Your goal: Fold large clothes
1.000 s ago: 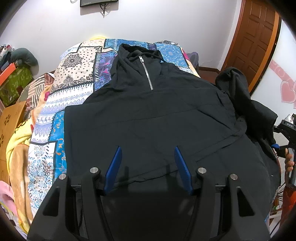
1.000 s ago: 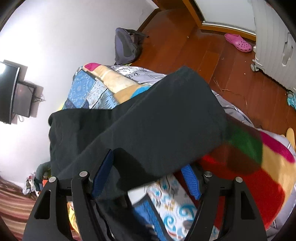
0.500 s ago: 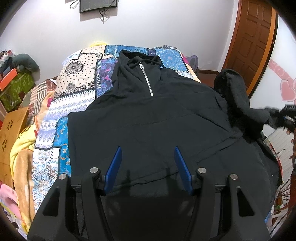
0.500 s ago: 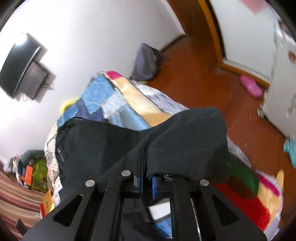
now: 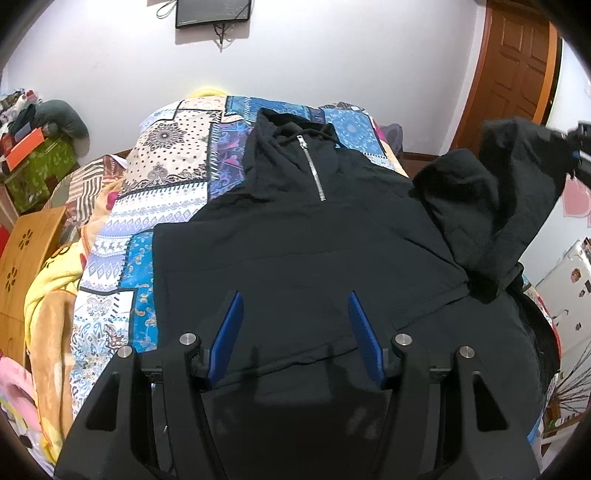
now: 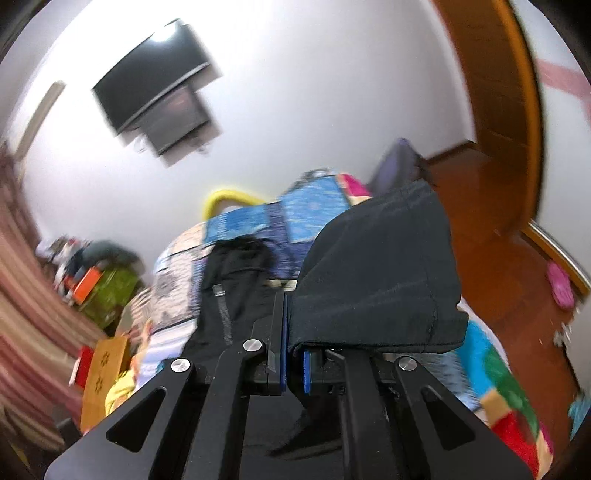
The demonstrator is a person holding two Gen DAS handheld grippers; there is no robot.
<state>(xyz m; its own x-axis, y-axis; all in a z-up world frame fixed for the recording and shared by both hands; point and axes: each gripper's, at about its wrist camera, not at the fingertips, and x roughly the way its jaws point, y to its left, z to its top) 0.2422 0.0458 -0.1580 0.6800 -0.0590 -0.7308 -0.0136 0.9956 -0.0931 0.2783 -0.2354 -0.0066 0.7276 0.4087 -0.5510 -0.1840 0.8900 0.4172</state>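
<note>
I see the bed (image 5: 173, 206) under a patchwork quilt filling most of my left view, a wall-mounted TV (image 5: 214, 13) above its far end and a wooden door (image 5: 517, 62) to the right. A green box (image 5: 37, 170) with an orange item on top sits left of the bed. Spread flat across the quilt lies the black hoodie (image 5: 295, 240), its silver zipper (image 5: 312, 166) running down from the collar. Its sleeve (image 6: 380, 273) is lifted off the bed at the right, clamped in my right claw (image 6: 293, 354), pads together on the fabric. My left claw (image 5: 295, 332) hovers over the hem, pads apart, gripping nothing.
</note>
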